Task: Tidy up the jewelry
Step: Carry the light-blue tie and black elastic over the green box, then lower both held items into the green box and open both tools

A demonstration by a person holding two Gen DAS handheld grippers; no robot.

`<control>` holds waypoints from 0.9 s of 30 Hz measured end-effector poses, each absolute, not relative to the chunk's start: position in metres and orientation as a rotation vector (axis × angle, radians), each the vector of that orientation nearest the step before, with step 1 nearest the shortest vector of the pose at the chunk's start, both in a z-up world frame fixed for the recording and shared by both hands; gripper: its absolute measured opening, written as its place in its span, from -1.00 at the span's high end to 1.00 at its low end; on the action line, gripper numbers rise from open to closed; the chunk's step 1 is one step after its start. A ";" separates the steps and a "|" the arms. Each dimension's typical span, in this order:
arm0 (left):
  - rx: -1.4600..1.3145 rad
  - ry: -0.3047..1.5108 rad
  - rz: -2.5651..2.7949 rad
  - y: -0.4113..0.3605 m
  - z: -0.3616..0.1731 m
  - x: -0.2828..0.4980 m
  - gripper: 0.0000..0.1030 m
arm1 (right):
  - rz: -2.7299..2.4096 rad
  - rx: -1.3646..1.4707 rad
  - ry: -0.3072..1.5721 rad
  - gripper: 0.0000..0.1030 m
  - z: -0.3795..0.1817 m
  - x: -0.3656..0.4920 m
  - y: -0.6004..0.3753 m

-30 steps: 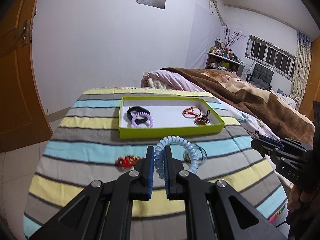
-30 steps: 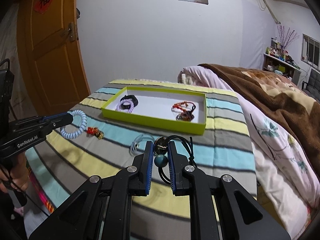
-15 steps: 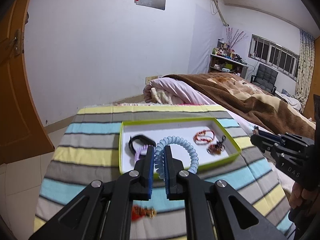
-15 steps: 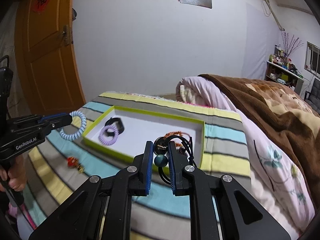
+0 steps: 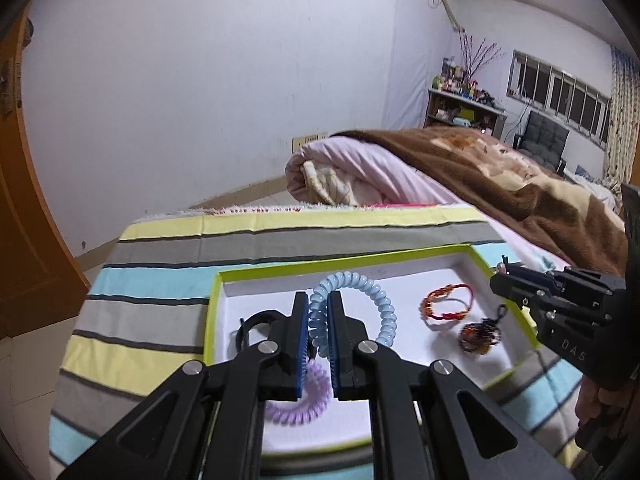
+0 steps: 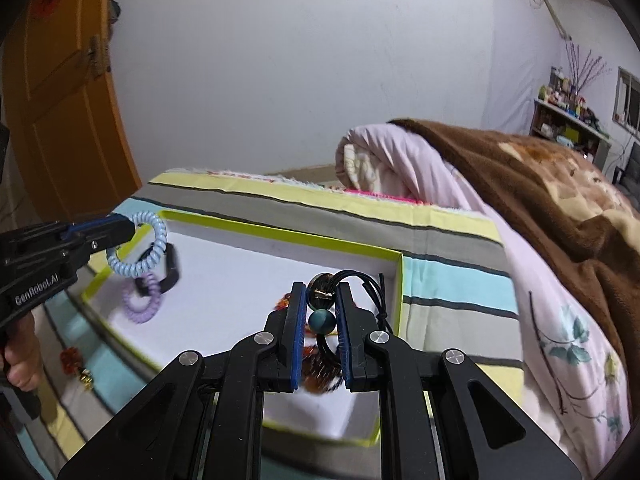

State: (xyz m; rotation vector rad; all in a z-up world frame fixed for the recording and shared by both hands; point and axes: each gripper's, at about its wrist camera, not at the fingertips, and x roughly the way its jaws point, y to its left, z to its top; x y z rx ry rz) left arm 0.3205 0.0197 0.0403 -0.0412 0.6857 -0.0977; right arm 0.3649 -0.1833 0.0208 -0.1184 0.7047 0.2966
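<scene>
My left gripper is shut on a pale blue coil bracelet and hangs over the left half of the green-rimmed white box. Under it lie a purple coil bracelet and a black band. A red cord bracelet and a dark beaded charm lie in the box's right half. My right gripper is shut on a black cord necklace with a teal bead and a round pendant, above the box's right end. The left gripper also shows there with its blue coil.
The box rests on a striped cloth of yellow, grey and blue bands. A small red and gold trinket lies on the cloth left of the box. A rolled pink quilt and brown blanket fill the bed behind.
Both grippers have travelled forward from the near cloth to above the box, each still carrying its piece. The box now fills the lower part of both views.
</scene>
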 end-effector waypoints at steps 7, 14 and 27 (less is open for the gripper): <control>-0.032 0.767 -0.067 0.012 0.016 0.349 0.82 | 0.284 -0.095 0.773 0.71 0.001 0.397 -0.190; -0.032 0.813 -0.085 0.006 0.004 0.359 0.81 | 0.274 -0.071 0.815 0.71 -0.007 0.410 -0.198; -0.015 0.793 -0.120 0.000 0.014 0.351 0.78 | 0.286 -0.065 0.797 0.57 0.000 0.401 -0.198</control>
